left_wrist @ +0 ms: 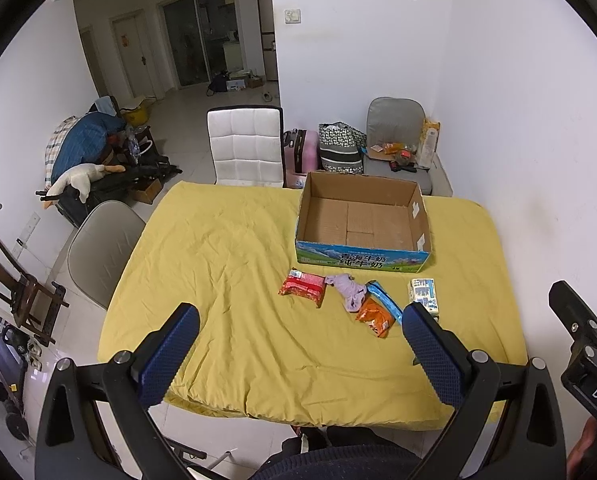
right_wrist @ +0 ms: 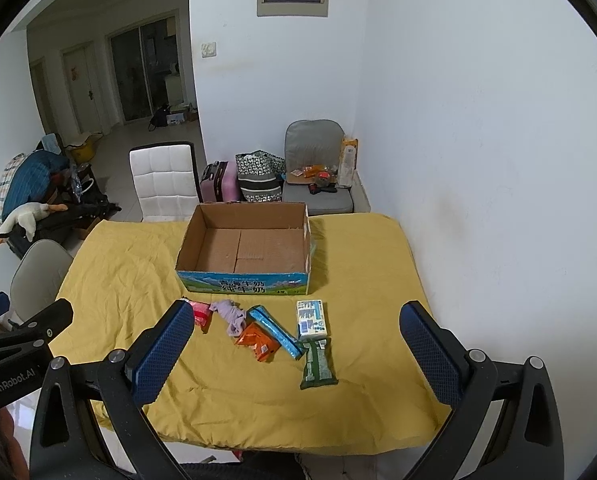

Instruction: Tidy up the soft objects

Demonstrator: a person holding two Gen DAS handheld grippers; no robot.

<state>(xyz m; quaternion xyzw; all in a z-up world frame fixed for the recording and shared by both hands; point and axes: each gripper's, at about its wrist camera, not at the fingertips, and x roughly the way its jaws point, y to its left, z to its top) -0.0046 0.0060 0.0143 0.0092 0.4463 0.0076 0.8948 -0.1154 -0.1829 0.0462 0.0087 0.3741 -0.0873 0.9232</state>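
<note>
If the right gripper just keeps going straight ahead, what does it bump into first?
Probably the green pack on the yellow cloth; the open right gripper points down at the row of packs. Depth is hard to judge, so it might be the blue pack.

A lived-in home dining area: a table under a yellow cloth [left_wrist: 238, 280], a white padded chair [left_wrist: 245, 148] behind it, a pink suitcase [left_wrist: 298, 152] against the wall, and at upper left a tiled hallway with sliding glass doors [left_wrist: 198, 40].

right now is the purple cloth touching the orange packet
Touching. The left wrist view shows the purple cloth with its lower end lying on the orange packet's top corner; the right wrist view shows no gap either.
</note>
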